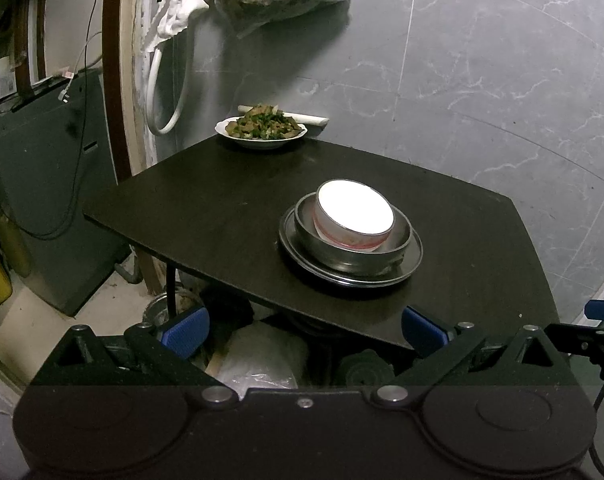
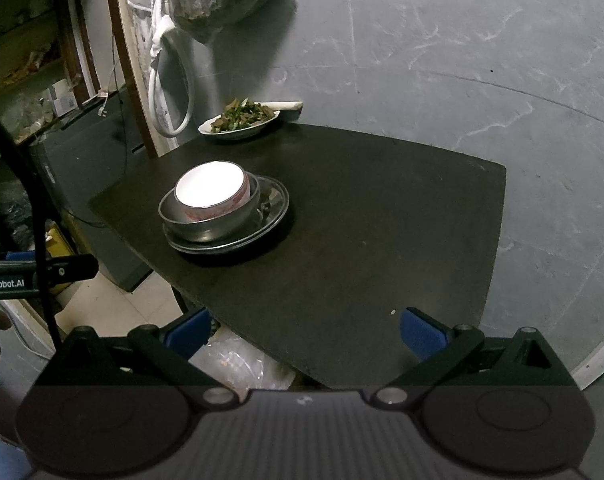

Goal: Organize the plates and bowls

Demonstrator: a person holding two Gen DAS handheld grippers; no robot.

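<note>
Your dark table [image 2: 381,208]: right half bare, near edge just ahead of both grippers. Steel plate [image 1: 411,258] mid-table carries steel bowl [image 1: 341,256], white bowl [image 1: 355,210] nested inside. Food dish [image 1: 262,128] at far edge. Your left gripper [image 1: 305,330] and right gripper [image 2: 303,330]: fingers spread wide, empty.

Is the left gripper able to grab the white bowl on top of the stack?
Probably yes: the left gripper is open and empty, and nothing stands between it and the white bowl nested uppermost in the metal bowl.
</note>
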